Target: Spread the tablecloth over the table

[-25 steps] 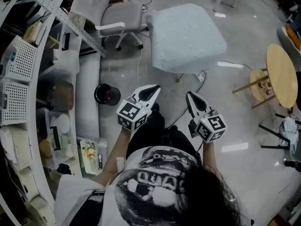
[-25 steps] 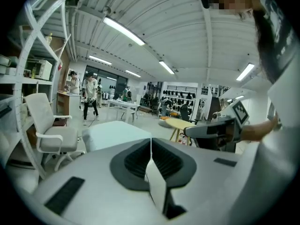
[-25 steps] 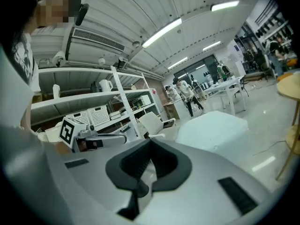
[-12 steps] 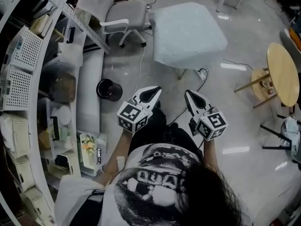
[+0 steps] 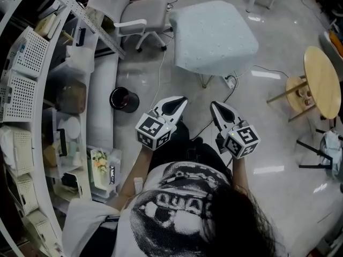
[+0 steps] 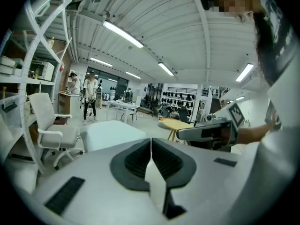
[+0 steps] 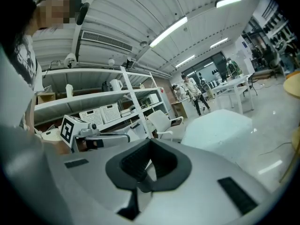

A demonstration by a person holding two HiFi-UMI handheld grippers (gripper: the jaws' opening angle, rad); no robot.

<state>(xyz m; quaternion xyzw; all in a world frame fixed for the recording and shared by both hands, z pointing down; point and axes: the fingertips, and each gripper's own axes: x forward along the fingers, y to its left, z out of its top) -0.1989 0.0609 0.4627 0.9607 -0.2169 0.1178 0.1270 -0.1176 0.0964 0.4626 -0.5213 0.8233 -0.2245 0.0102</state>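
We hold the left gripper (image 5: 181, 99) and the right gripper (image 5: 214, 106) side by side in front of us, well short of the surface. Each gripper has its jaws pressed together with nothing between them. The pale blue tablecloth (image 5: 214, 36) lies spread over the square surface ahead, hiding its top and hanging down its sides. A white office chair (image 5: 136, 16) stands just to its left, and a black bin (image 5: 124, 99) sits on the floor (image 5: 278, 116) near the left gripper.

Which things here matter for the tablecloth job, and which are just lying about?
For the job: tablecloth; left gripper; right gripper, both shut, empty.
Lying about: office chair; black bin; round wooden table; white basket.
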